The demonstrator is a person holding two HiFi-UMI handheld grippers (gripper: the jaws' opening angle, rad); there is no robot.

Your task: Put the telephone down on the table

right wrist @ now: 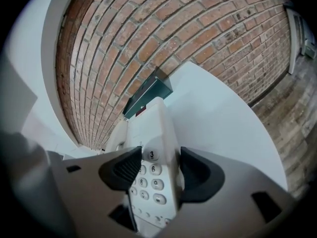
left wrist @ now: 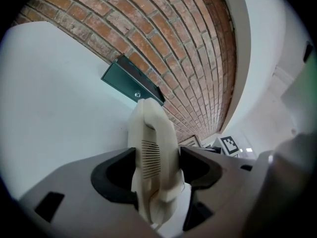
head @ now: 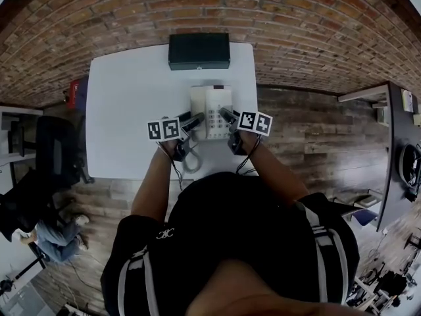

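Note:
A cream desk telephone (head: 212, 112) is at the middle of the white table (head: 125, 117); whether it rests on the top or hangs just above it cannot be told. My left gripper (head: 191, 124) is shut on its handset (left wrist: 153, 152), which stands edge-up between the black pads (left wrist: 119, 175) in the left gripper view. My right gripper (head: 229, 118) is shut on the right side of the telephone base (right wrist: 151, 152), jaws either side of the keypad. The coiled cord (head: 191, 161) hangs toward the table's near edge.
A dark green box (head: 198, 51) stands at the table's far edge against the brick wall (head: 296, 25). A black office chair (head: 54, 155) and a seated person (head: 56, 237) are at the left. A dark desk (head: 396, 143) is at the right, over wooden floor.

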